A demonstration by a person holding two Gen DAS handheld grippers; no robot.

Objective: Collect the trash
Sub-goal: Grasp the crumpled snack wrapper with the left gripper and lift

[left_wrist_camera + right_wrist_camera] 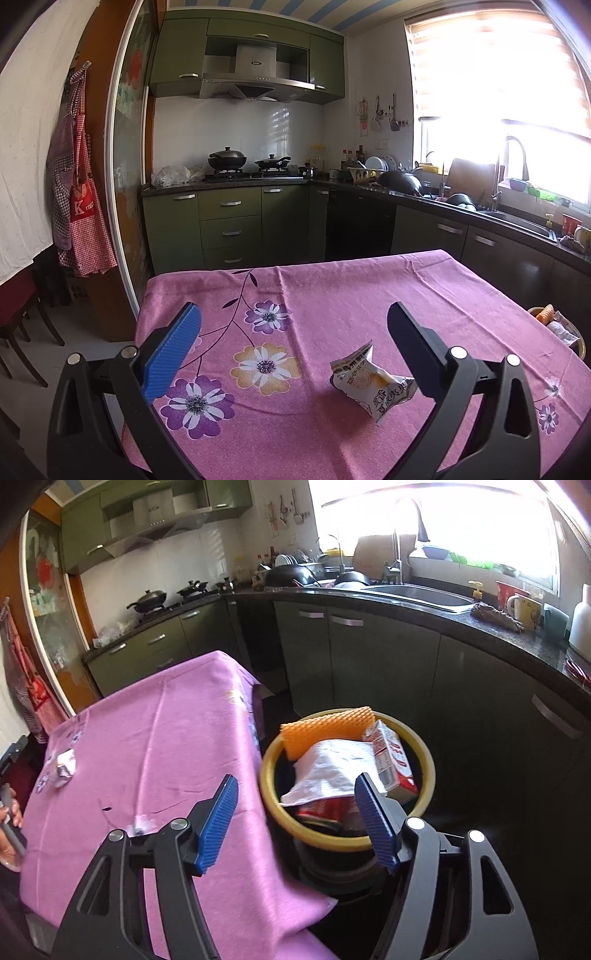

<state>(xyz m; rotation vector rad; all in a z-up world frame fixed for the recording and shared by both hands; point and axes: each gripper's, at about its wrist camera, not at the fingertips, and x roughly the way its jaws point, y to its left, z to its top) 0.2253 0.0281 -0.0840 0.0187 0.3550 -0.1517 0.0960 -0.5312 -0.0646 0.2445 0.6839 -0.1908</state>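
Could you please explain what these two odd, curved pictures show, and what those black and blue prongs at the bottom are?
There is no robot: a person carries a hand-held claw in each hand, with a wide-angle camera on each.

One picture looks along the left claw, open and empty, over a pink flowered tablecloth where one crumpled snack wrapper lies.

The other looks along the right claw, also open and empty, above a yellow-rimmed bin beside the table. It holds a white bag, orange foam and a carton.

Bare tablecloth (332, 295) surrounds the lone wrapper (373, 382); the bin (269, 771) is filled to its rim.
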